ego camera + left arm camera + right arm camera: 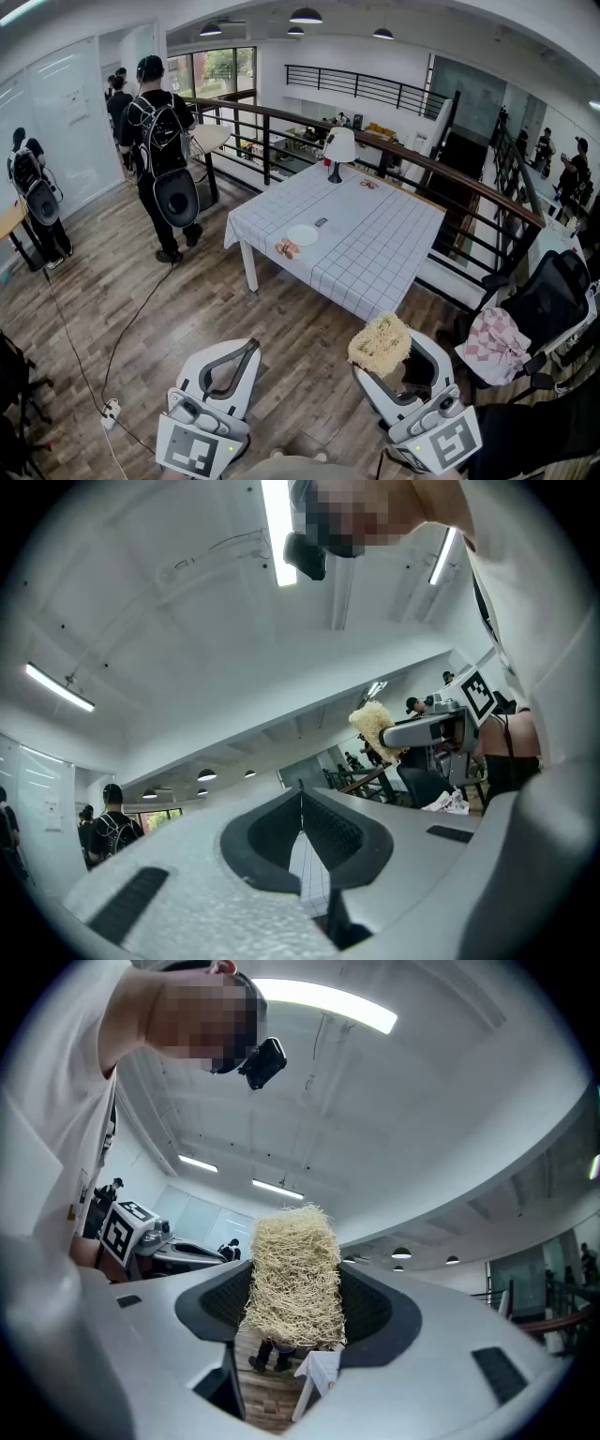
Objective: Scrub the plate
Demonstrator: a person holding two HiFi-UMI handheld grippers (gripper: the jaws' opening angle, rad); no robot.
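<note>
Right tool (295,1309) is clamped on a straw-coloured fibrous scrubber (293,1279), which fills the gap between its jaws and sticks out past their tips. Left tool (302,810) has its jaws fully together with nothing between them.

The plate (302,234) lies near the front left corner of the table (384,262), which is covered with a white checked cloth. It stands well apart from both tools, across a stretch of wooden floor. It is the only dish in sight, and at this range it looks bare; any soiling is too small to tell. Just beside it, toward the table's edge, lie some small brownish items (287,248) that I cannot identify, and a small dark object (322,222) sits on its other side. Farther back on the table stands a lamp (337,148).

Scrubbing has not begun: this reads as the approach, with the scrubber already in hand. The next move probably calls for closing in on the table, lowering the scrubber flat onto the plate, and opening the left tool to steady the rim so the plate does not slide on the cloth.
</note>
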